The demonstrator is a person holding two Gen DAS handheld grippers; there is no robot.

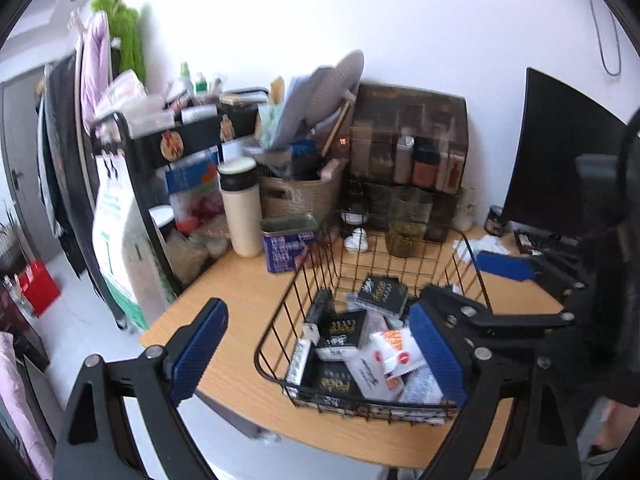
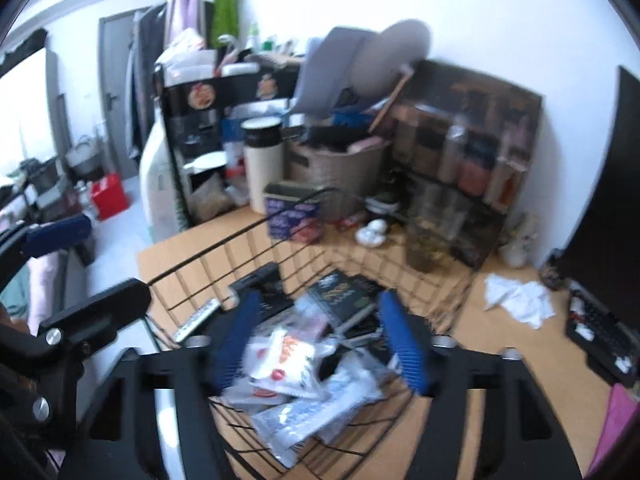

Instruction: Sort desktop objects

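Left wrist view looks down on a wooden table [image 1: 240, 304] with a black wire basket [image 1: 280, 320] near its front edge. The basket holds a loose heap: black packets with gold lettering [image 1: 382, 290], white sachets with orange print [image 1: 394, 346], and a slim white stick-shaped item [image 1: 300, 360] lying against the basket's left wall. The left hand-held gripper [image 1: 320, 350] stands wide open with nothing between its blue pads; one finger sits left of the basket over bare table, the other over the basket's right part. The right hand-held gripper [image 2: 322, 346] hangs above the heap with its pads well apart and empty; sachets show between them but are not pinched, and the blur leaves it unclear how high above them it is.

Both hand-held grippers being empty over a filled basket, the step in hand looks like the gap between a drop and the next pick. Loose things remain on the table: a crumpled white tissue [image 2: 516, 296] right of the basket, a blue tin [image 1: 286, 242] and a cream flask [image 1: 242, 208] at the far left, and a small white figure [image 1: 358, 240] beyond the basket. A sensible next move is to reach for one of them, probably the tissue with the right hand-held gripper, lowering the pads on either side of it before closing.
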